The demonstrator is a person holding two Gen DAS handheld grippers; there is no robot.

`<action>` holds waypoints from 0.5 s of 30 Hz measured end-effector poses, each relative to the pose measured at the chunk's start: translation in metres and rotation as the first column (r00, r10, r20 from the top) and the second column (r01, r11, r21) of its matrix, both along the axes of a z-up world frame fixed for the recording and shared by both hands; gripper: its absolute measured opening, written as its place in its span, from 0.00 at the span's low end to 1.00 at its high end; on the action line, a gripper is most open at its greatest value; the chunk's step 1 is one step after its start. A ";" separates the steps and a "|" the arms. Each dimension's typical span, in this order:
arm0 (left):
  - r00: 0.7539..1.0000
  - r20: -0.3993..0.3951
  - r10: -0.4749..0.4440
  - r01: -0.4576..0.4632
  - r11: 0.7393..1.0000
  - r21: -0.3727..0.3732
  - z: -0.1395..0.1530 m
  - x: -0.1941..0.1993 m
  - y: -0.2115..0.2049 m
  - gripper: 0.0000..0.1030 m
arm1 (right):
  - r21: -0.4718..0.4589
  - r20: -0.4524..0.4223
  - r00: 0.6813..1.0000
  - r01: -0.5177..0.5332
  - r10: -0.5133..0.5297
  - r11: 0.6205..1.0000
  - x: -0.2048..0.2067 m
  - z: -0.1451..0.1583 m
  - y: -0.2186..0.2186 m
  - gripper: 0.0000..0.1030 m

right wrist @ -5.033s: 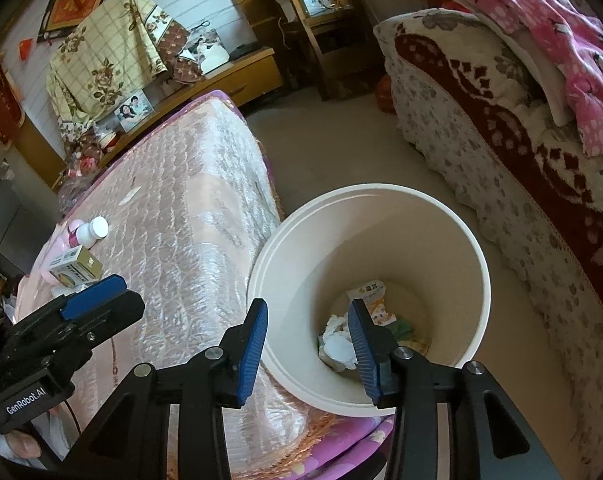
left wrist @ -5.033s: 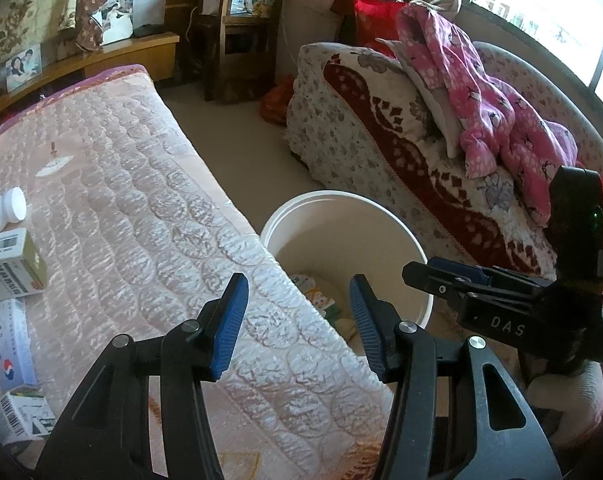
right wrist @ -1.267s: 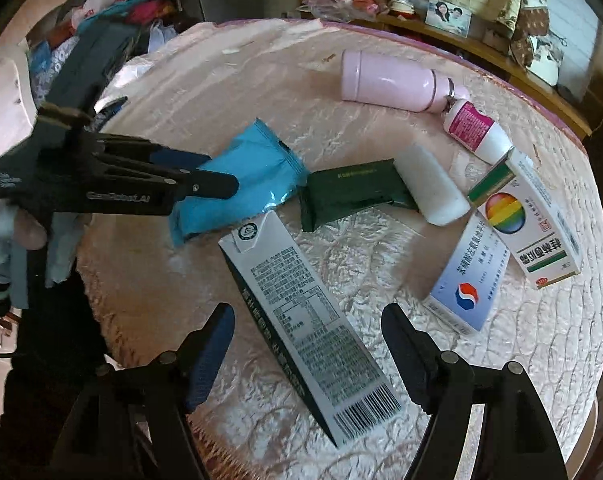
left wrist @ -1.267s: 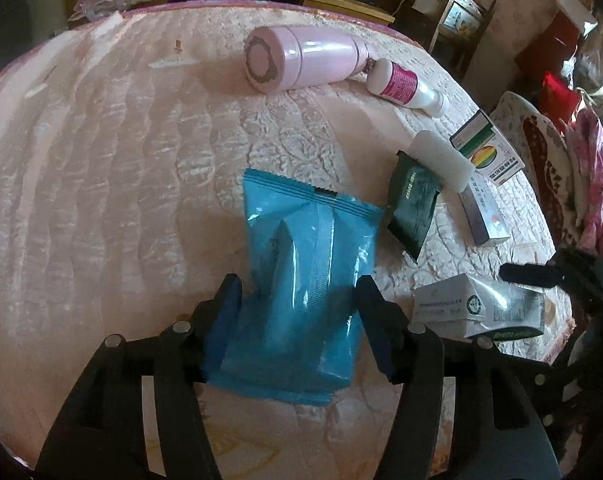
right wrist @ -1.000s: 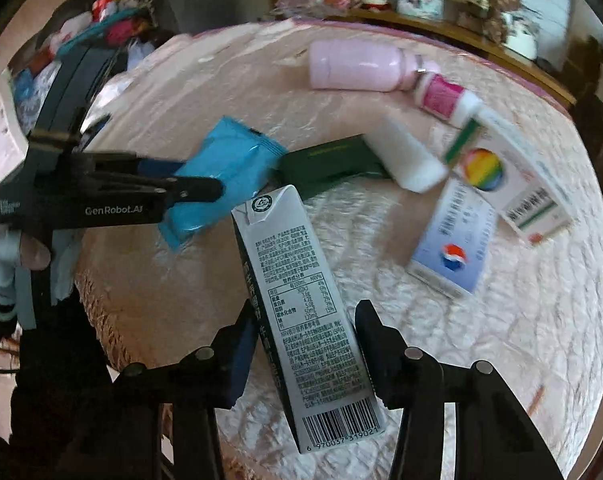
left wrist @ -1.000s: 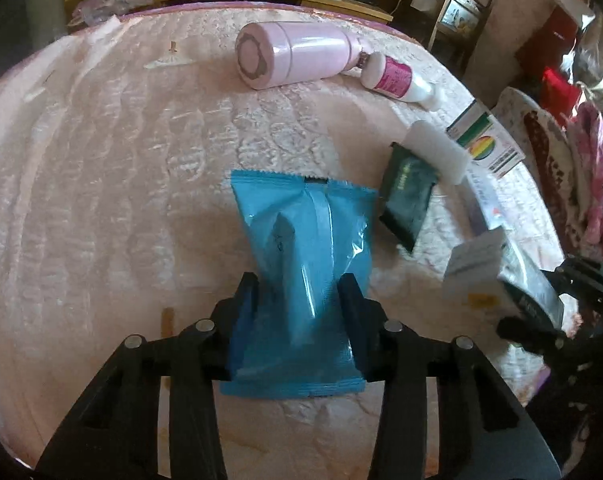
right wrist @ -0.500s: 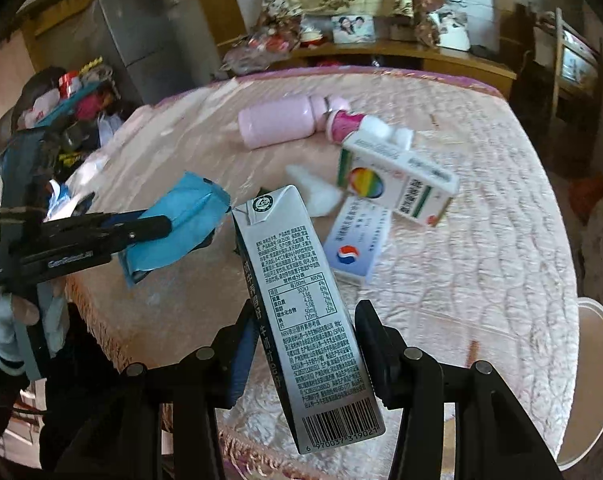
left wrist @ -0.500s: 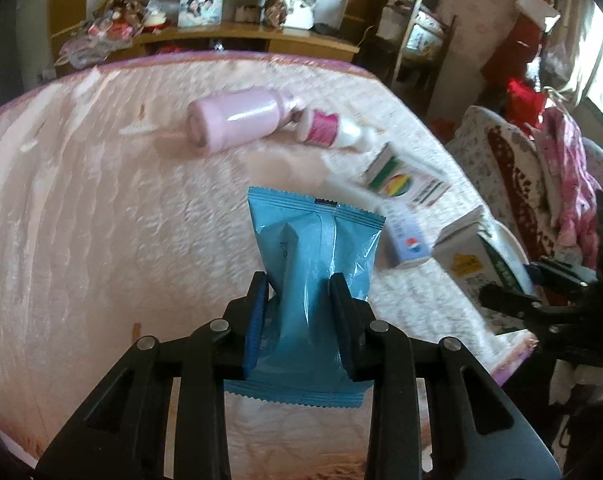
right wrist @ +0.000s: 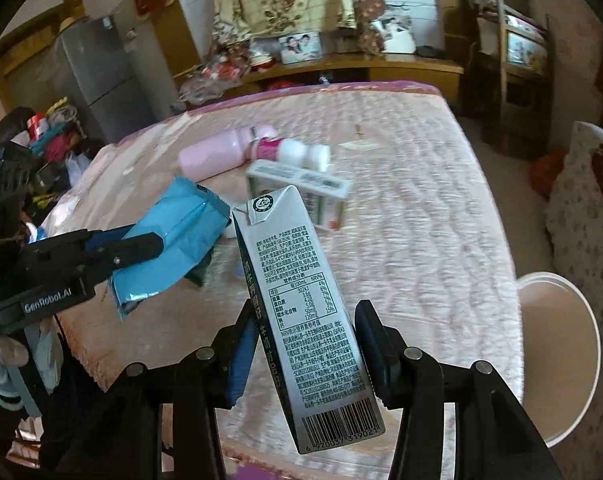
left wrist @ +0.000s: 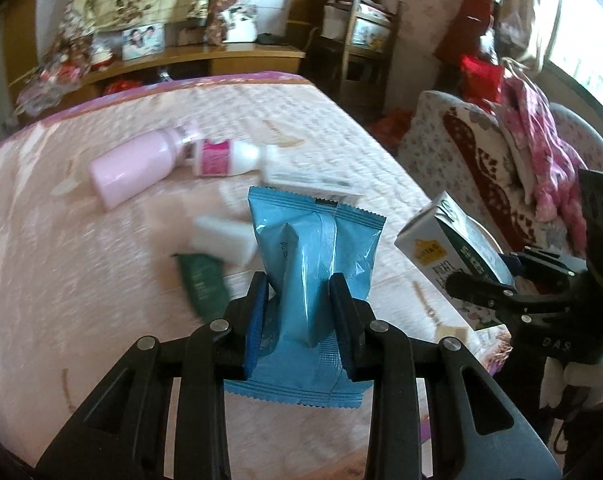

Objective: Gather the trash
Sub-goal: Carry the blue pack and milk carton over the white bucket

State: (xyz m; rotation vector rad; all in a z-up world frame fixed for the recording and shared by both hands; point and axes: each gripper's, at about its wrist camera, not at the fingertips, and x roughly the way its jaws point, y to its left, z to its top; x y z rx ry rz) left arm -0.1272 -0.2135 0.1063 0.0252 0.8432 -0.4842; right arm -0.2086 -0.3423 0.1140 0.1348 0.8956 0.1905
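My left gripper [left wrist: 299, 294] is shut on a blue snack wrapper [left wrist: 313, 256] and holds it above the pink quilted table [left wrist: 81, 248]. My right gripper [right wrist: 305, 322] is shut on a grey milk carton [right wrist: 301, 300] and holds it tilted above the table's near edge. The carton [left wrist: 449, 252] and the right gripper show at the right of the left wrist view. The wrapper [right wrist: 173, 236] and the left gripper [right wrist: 121, 250] show at the left of the right wrist view. The white trash bucket [right wrist: 557, 356] stands on the floor to the right of the table.
On the table lie a pink bottle [left wrist: 137, 166], a white bottle with a pink label [left wrist: 229, 156], a medicine box [right wrist: 301, 188], a white roll [left wrist: 225, 240] and a dark green packet [left wrist: 203, 282]. A patterned sofa [left wrist: 481, 160] stands right.
Both grippers closed on the wrapper and the carton, lifted them off the table, and swung right toward the bucket, which now shows at the right.
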 end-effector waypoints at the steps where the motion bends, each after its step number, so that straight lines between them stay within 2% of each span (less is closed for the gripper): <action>1: 1.000 0.002 -0.009 0.009 1.000 0.000 0.000 0.000 -0.007 0.28 | -0.001 0.000 1.000 0.013 -0.013 1.000 -0.001 0.000 -0.006 0.46; 15: 0.988 0.003 -0.151 0.151 0.988 0.020 -0.004 0.001 -0.105 0.28 | 0.003 -0.022 0.981 0.194 -0.194 0.981 -0.028 -0.008 -0.100 0.46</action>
